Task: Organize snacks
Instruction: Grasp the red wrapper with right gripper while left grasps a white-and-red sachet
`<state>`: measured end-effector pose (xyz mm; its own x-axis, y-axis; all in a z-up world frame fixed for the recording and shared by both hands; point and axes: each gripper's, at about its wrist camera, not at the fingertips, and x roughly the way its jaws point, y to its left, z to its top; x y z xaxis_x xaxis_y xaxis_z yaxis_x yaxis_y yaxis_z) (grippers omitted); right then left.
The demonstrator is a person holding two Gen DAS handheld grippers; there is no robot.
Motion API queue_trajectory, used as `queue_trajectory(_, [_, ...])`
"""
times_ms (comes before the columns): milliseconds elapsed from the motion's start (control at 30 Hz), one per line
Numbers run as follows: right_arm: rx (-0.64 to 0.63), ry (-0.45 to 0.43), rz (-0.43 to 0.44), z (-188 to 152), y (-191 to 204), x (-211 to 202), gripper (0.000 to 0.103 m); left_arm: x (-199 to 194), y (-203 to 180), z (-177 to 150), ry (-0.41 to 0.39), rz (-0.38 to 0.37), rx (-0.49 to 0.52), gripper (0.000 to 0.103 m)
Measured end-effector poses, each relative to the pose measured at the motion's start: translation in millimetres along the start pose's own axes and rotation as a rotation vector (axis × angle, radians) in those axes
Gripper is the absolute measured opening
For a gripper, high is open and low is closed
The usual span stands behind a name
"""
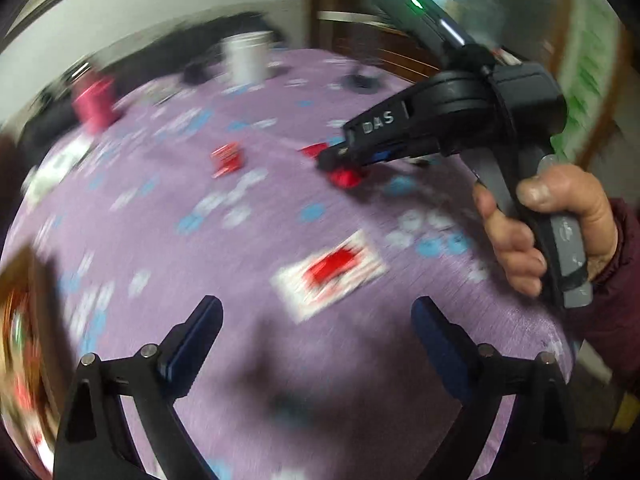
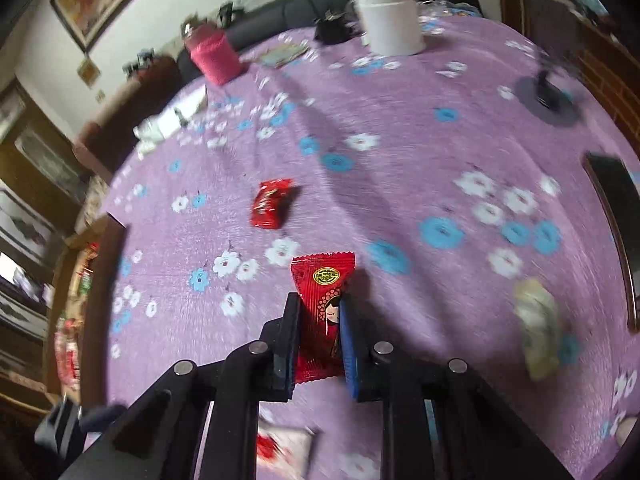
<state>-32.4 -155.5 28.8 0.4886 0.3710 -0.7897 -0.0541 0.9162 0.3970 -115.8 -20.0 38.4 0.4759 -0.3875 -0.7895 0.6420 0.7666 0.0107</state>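
Right claw (image 2: 320, 316) clamps a red girl-printed snack packet (image 2: 322, 304); left claw (image 1: 316, 312) gapes apart.

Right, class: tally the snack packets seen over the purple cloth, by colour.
Red: 2, the loose red packet and the gripped red packet in the right hand-held gripper
White-and-red packet: 1
Pale packet: 1
Total: 4

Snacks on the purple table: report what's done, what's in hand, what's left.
Done: some packets seem to sit in the brown tray at the table's left edge, though blurred. In hand: the right gripper is shut on a red snack packet. The left gripper is open, holding nothing. Left: a small red packet, a white-and-red packet, and a pale packet.
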Motion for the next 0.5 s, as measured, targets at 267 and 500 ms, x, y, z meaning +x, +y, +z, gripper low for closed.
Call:
queue_trajectory(267, [0.037,-0.037,0.077,-9.6,-22.1,-22.7,0.02,59.2,11.3,25.8,0.143,-0.084,0.107,0.072])
queue_trajectory(500, [0.026,-0.045,0.124,-14.5,-20.7,-27.1,0.02,38.2,15.5,11.1,0.141,-0.126,0.016,0.032])
